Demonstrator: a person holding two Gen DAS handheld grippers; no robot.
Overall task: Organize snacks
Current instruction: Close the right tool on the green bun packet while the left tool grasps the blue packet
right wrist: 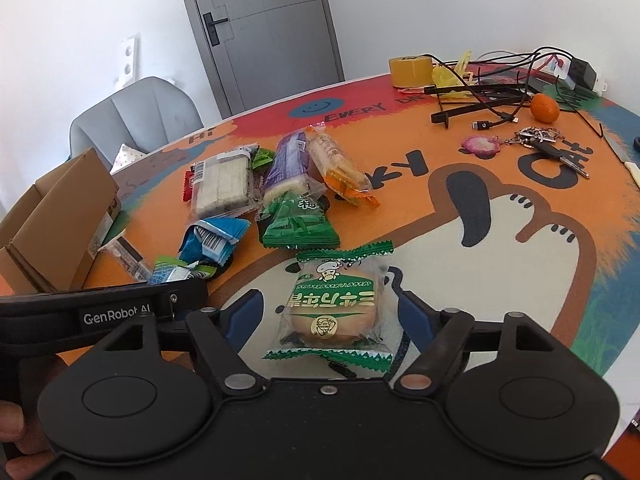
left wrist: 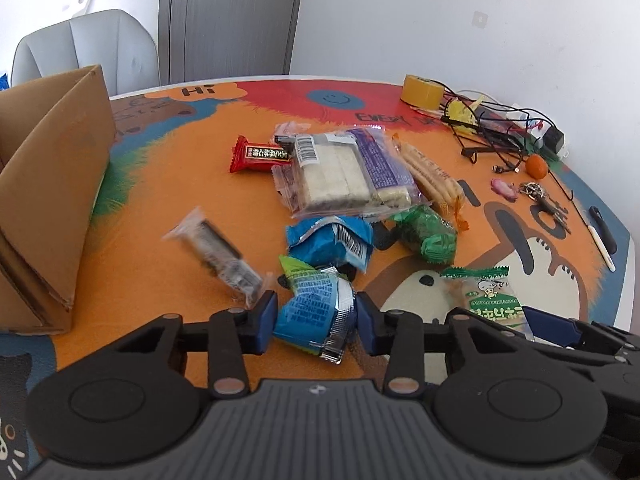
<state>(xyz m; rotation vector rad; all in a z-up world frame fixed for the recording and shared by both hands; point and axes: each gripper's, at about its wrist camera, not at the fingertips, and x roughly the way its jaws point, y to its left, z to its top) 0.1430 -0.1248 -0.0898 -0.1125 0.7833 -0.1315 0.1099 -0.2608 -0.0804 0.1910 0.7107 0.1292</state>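
My left gripper (left wrist: 316, 316) is shut on a blue-and-green snack packet (left wrist: 314, 312), its blue pads pressing both sides. My right gripper (right wrist: 332, 312) is open around a green-and-white pastry packet (right wrist: 334, 304) that lies on the table between the fingers, apart from both. That packet also shows in the left wrist view (left wrist: 486, 300). Several other snacks lie in a loose pile: a clear pack of white bars (left wrist: 332, 172), a red packet (left wrist: 260, 156), a blue packet (left wrist: 332, 240), a green packet (left wrist: 428, 230) and a dark bar in clear wrap (left wrist: 222, 256).
An open cardboard box (left wrist: 48, 200) stands at the left on the colourful table mat (left wrist: 160, 184). At the far right lie a tape roll (left wrist: 422, 90), tangled cables (left wrist: 496, 128), an orange (left wrist: 536, 166), keys (left wrist: 540, 196) and a pen (left wrist: 602, 230). A grey chair (left wrist: 88, 48) stands behind the box.
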